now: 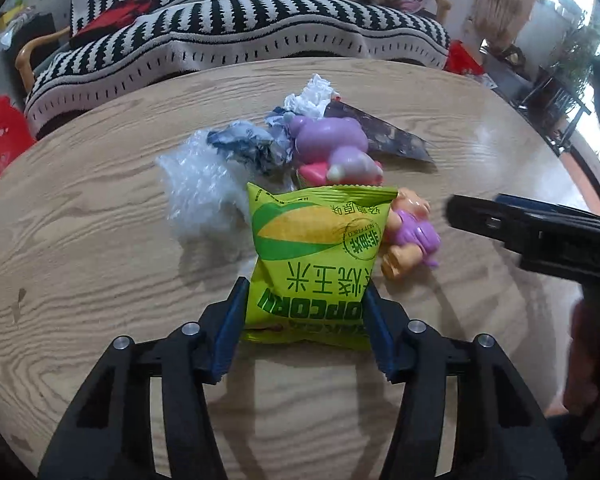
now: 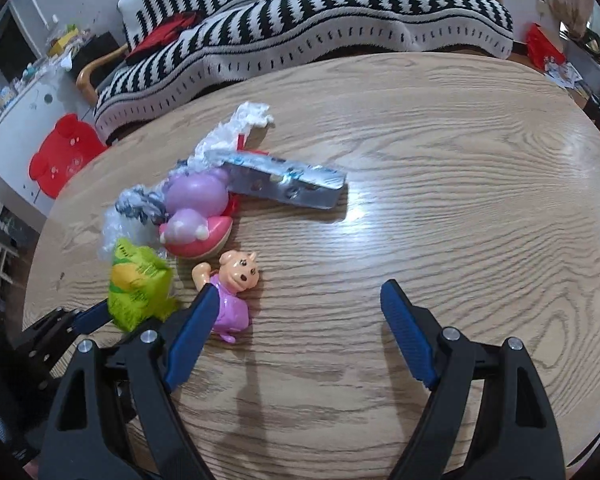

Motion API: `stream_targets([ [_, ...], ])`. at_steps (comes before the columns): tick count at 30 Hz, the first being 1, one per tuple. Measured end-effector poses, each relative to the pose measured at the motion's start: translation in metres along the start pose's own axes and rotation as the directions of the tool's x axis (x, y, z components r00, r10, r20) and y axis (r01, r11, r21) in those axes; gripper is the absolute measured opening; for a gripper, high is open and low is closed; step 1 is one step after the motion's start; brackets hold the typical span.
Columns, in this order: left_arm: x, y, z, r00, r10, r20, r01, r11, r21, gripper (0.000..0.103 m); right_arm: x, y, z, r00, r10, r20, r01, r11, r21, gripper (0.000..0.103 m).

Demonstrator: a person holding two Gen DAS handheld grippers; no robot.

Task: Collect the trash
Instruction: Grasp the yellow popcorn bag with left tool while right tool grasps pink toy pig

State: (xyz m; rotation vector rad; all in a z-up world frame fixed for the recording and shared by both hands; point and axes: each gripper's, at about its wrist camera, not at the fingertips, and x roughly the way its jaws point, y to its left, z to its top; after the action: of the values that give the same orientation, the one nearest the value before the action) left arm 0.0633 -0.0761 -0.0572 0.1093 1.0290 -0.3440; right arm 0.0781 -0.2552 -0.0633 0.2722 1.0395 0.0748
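My left gripper is shut on a green popcorn bag, gripping its near end between the blue pads. The bag also shows in the right wrist view, at the left. Behind it on the wooden table lie clear bubble wrap, crumpled blue-grey paper, white tissue and a silver foil wrapper. My right gripper is open and empty, low over the table, its left finger next to a small pig toy.
A purple-and-pink toy lies among the trash. A striped sofa stands behind the table. A red plastic stool is at the left. My right gripper shows in the left wrist view at the right.
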Motion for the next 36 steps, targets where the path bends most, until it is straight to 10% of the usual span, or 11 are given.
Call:
stream_targets([
  [14, -0.046, 0.055, -0.015, 0.998, 0.039, 0.052, -0.031, 0.988, -0.153, 0.054, 0.024, 0.040, -0.006, 0.999, -0.038, -0.017, 0.037, 0.995, -0.095, 0.077],
  [19, -0.050, 0.046, -0.014, 0.997, 0.035, 0.062, -0.025, 0.989, -0.145, 0.054, 0.024, 0.046, -0.013, 0.999, -0.017, -0.037, 0.012, 0.992, -0.123, 0.047],
  [36, -0.059, -0.026, 0.001, 0.995, -0.047, 0.088, 0.051, 0.998, -0.045, 0.054, -0.067, -0.029, -0.030, 0.998, -0.010, 0.061, 0.010, 1.000, -0.005, 0.047],
])
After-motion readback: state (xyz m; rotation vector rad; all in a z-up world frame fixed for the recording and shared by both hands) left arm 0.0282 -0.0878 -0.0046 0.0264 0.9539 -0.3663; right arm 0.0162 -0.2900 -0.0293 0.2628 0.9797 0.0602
